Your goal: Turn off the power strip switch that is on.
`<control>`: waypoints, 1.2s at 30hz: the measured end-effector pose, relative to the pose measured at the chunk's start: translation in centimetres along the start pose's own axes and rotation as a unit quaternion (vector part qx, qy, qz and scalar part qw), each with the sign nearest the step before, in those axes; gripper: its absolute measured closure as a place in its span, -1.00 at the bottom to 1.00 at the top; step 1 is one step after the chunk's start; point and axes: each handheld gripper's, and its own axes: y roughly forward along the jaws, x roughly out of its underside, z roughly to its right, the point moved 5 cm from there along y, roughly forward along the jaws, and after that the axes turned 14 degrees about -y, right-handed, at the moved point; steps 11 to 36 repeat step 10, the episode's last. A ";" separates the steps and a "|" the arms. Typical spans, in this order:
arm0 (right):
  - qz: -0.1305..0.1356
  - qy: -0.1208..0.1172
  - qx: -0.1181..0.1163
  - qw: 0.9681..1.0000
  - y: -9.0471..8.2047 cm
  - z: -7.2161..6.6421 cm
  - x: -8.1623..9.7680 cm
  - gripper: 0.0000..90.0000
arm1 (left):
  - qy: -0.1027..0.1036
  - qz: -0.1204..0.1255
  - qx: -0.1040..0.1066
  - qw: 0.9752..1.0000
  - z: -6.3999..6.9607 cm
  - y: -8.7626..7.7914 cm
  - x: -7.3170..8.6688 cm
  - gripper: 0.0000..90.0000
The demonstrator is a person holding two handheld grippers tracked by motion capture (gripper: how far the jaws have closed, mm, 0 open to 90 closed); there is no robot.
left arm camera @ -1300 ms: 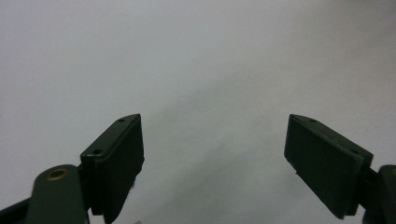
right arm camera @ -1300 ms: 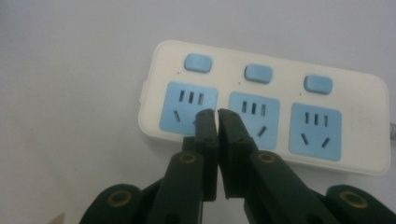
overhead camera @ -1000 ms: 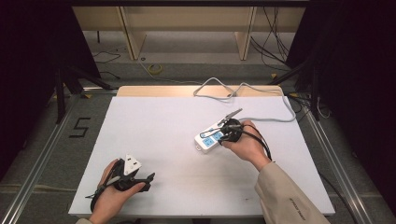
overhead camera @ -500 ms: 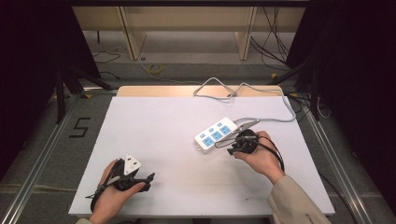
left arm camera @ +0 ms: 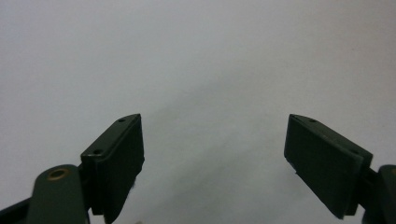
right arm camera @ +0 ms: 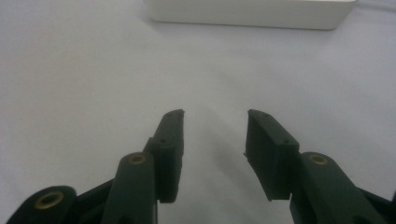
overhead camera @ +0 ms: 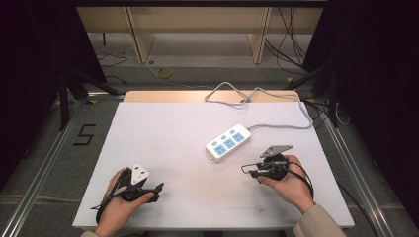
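The right gripper [overhead camera: 247, 170] rests near the table's right near edge, its jaws apart with nothing between them, having just been opening. The white power strip [overhead camera: 228, 143] lies just beyond it, apart from the jaws, its grey cable [overhead camera: 276, 126] trailing to the far right. The left gripper [overhead camera: 155, 188], jaws wide and empty, sits at the near left on the white table [overhead camera: 168, 133].

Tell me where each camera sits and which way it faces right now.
High view: above the person's side, looking forward and down on the table; both hands, left claw, right claw.
Left gripper view: on the left claw, facing bare tabletop, open.
Right gripper view: on the right claw, open, facing the power strip.
Shared: power strip.
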 end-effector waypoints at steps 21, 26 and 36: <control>0.026 0.009 0.012 1.000 -0.7 0.1 1.1 0.20 | 0.000 -0.001 0.001 1.000 0.0 0.1 0.0 -0.56; 0.026 0.009 0.012 1.000 -0.7 0.1 1.1 0.20 | 0.000 -0.001 0.001 1.000 0.0 0.1 0.0 -0.56; 0.026 0.009 0.012 1.000 -0.7 0.1 1.1 0.20 | 0.000 -0.001 0.001 1.000 0.0 0.1 0.0 -0.56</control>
